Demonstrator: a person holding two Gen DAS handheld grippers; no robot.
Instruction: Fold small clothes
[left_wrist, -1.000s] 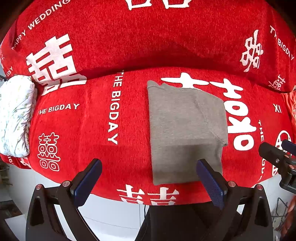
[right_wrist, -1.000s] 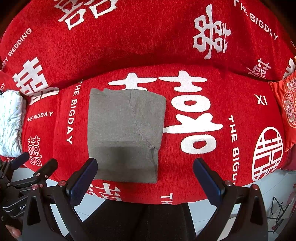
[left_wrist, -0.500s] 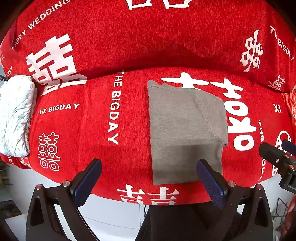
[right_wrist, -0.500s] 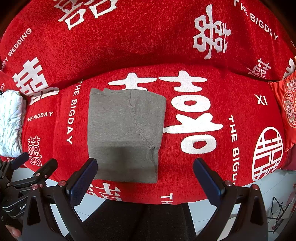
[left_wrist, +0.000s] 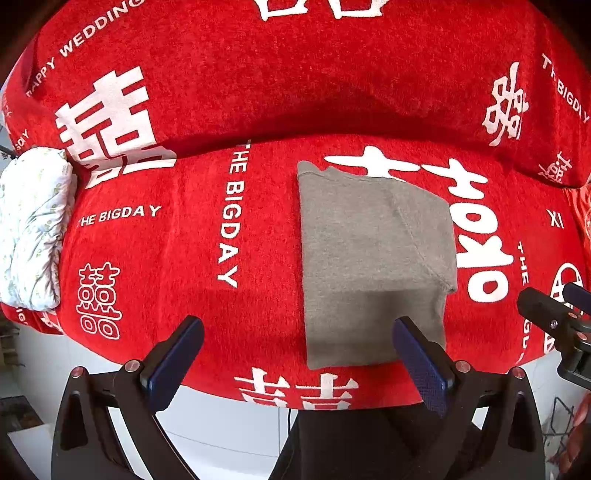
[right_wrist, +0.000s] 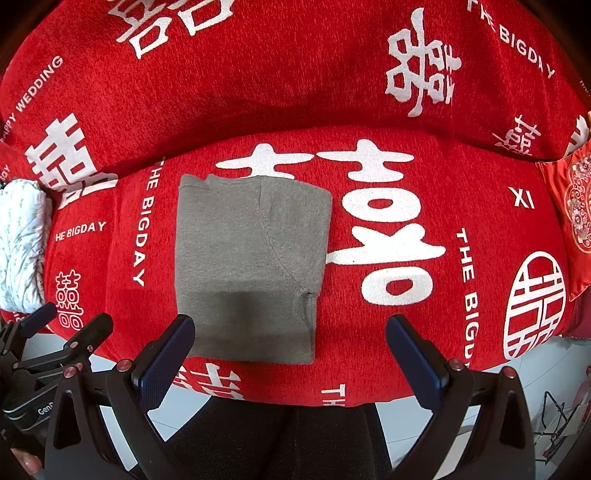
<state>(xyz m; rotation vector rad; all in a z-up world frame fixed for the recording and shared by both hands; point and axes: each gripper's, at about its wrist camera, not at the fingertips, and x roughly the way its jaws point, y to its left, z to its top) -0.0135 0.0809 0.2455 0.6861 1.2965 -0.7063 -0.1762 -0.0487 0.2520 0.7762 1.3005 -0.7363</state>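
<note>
A grey garment lies folded into a rectangle on the red sofa seat; it also shows in the right wrist view. My left gripper is open and empty, held off the seat's front edge, its right finger in front of the garment's near edge. My right gripper is open and empty, also held before the front edge, its left finger in front of the garment's near left corner. Each gripper shows at the edge of the other's view.
The sofa is covered in red cloth with white wedding characters and lettering. A white patterned pillow lies at the left end of the seat. A red embroidered cushion sits at the right end. White floor lies below the seat's front edge.
</note>
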